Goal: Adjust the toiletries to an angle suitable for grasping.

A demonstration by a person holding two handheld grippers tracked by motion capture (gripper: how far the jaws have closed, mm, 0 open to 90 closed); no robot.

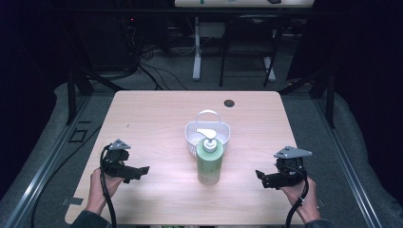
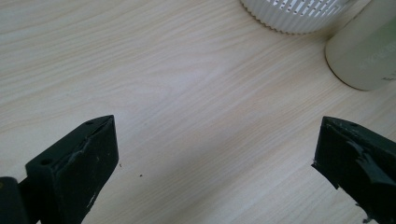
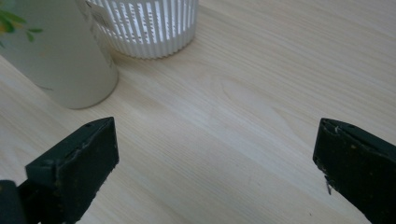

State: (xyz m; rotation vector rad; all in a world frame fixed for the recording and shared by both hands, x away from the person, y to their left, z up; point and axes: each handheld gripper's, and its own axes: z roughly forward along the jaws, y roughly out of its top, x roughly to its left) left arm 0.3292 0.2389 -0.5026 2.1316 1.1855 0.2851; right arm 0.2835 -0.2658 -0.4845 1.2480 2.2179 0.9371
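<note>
Light wood tabletop (image 1: 157,118) seen from above, with a pale green pump bottle (image 1: 209,162) standing upright about dead centre, white pump head on top. Right behind it, touching or as good as touching, a small white slotted basket (image 1: 192,130) with its thin handle looped up over the far side; can't tell from up here what's inside, if anything. Left gripper (image 1: 140,170) held low over the near-left part of the tabletop, well apart from the bottle, pointing in toward it, cable trailing back along the forearm. Jaws wide apart with nothing between them but bare wood, plain to see in the left gripper view, where the bottle's base (image 2: 362,51) sits at upper right and the basket's ribbed bottom edge (image 2: 292,14) pokes in at the top. Right gripper (image 1: 260,179) mirrored on the near-right side, also aimed at the bottle, also spread wide and gripping nothing. In the right gripper view, bottle (image 3: 56,56) at upper left with a bit of leafy label print, basket wall (image 3: 149,25) just beside it. Small dark round spot (image 1: 229,103) near the far edge of the tabletop. Beyond that, dim floor, cables and the legs of another table (image 1: 196,52).
</note>
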